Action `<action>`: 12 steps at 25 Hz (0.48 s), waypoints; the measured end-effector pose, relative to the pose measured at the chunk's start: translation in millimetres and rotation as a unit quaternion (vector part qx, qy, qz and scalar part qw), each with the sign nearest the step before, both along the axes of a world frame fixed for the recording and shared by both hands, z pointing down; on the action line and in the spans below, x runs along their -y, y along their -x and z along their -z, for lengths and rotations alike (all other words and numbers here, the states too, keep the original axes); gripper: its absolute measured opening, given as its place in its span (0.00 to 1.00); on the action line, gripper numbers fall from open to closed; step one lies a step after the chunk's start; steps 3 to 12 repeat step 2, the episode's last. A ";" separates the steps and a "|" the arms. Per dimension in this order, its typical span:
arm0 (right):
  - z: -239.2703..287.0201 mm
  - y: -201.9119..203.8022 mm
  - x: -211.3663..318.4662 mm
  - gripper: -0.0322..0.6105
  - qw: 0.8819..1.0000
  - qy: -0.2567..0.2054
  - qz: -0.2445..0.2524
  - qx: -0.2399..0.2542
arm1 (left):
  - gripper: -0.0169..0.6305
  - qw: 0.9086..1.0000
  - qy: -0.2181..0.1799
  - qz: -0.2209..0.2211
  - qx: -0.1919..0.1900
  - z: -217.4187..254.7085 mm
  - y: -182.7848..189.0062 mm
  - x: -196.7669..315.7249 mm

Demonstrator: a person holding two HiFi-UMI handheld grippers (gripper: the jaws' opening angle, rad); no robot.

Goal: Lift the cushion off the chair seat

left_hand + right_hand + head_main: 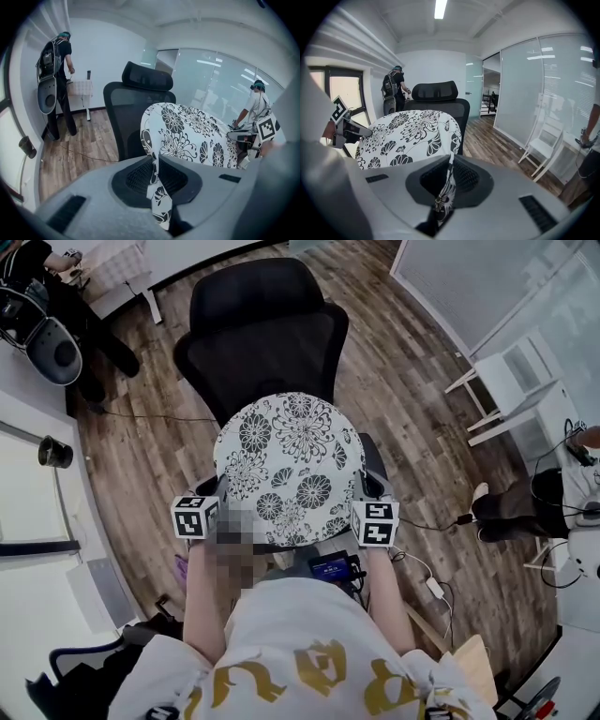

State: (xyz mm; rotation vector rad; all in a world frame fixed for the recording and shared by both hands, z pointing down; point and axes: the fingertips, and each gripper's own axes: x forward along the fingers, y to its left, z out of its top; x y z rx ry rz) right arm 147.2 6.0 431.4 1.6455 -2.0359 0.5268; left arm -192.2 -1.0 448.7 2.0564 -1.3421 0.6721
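Note:
The round white cushion [291, 465] with black flowers hangs in front of the black office chair [262, 324], held by its near edge on both sides. My left gripper [223, 514] is shut on the cushion's left edge, and a fold of its fabric runs between the jaws [157, 173]. My right gripper [356, 510] is shut on the right edge, with fabric pinched the same way [447, 178]. In the two gripper views the cushion [192, 131] [408, 133] stands tilted up against the chair back [136, 108] [440, 93]. The seat itself is hidden beneath it.
A person [47, 296] stands at the back left beside a white table [122, 268]. A white chair [511, 381] and a seated person [525, 507] are at the right. A white desk [28, 521] runs along the left. Cables [427, 573] lie on the wooden floor.

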 end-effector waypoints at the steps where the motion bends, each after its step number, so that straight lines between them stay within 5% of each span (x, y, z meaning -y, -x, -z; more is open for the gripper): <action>1: -0.1 -0.4 0.7 0.08 1.000 0.000 0.000 0.000 | 0.08 1.000 -0.001 -0.001 0.000 0.3 -0.4 1.1; 12: -0.1 -0.9 1.5 0.08 1.000 0.000 -0.001 -0.001 | 0.08 1.000 -0.002 -0.001 0.001 0.6 -0.8 2.3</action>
